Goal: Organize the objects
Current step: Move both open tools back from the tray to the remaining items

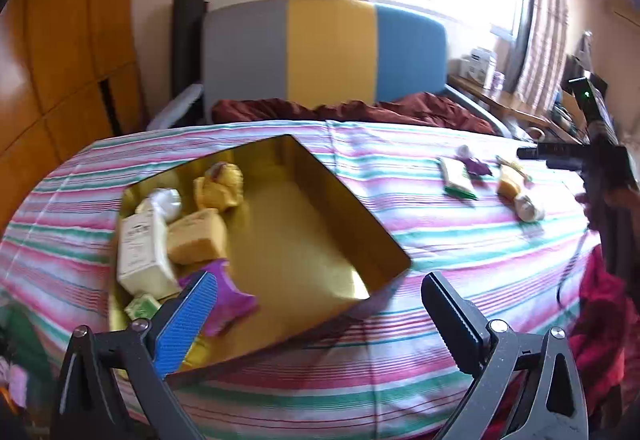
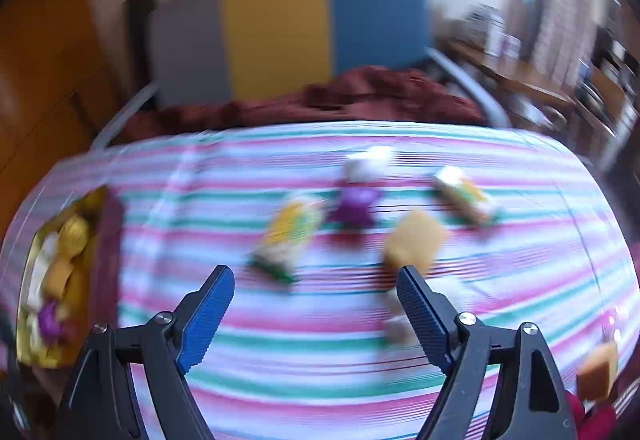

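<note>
An open gold tin [image 1: 304,240] lies on the striped bedsheet [image 1: 440,252]. It holds a white packet [image 1: 140,252], yellow wrapped sweets [image 1: 218,188], an orange packet [image 1: 196,236] and a purple packet [image 1: 228,296] along its left side. My left gripper [image 1: 320,280] hangs open over the tin's near corner with nothing between its fingers. My right gripper [image 2: 315,274] is open above the sheet, just short of loose snacks: a yellow-green packet [image 2: 288,240], a purple sweet [image 2: 354,204], an orange piece [image 2: 416,240] and a green-white packet [image 2: 464,196]. The right wrist view is motion-blurred.
A dark red blanket [image 1: 360,108] is bunched before the grey, yellow and blue headboard [image 1: 328,48]. Wooden wardrobe [image 1: 60,40] stands at left, a cluttered desk [image 1: 516,104] at right. Another orange piece [image 2: 598,370] sits at the bed's right edge. The tin [image 2: 108,240] shows at far left.
</note>
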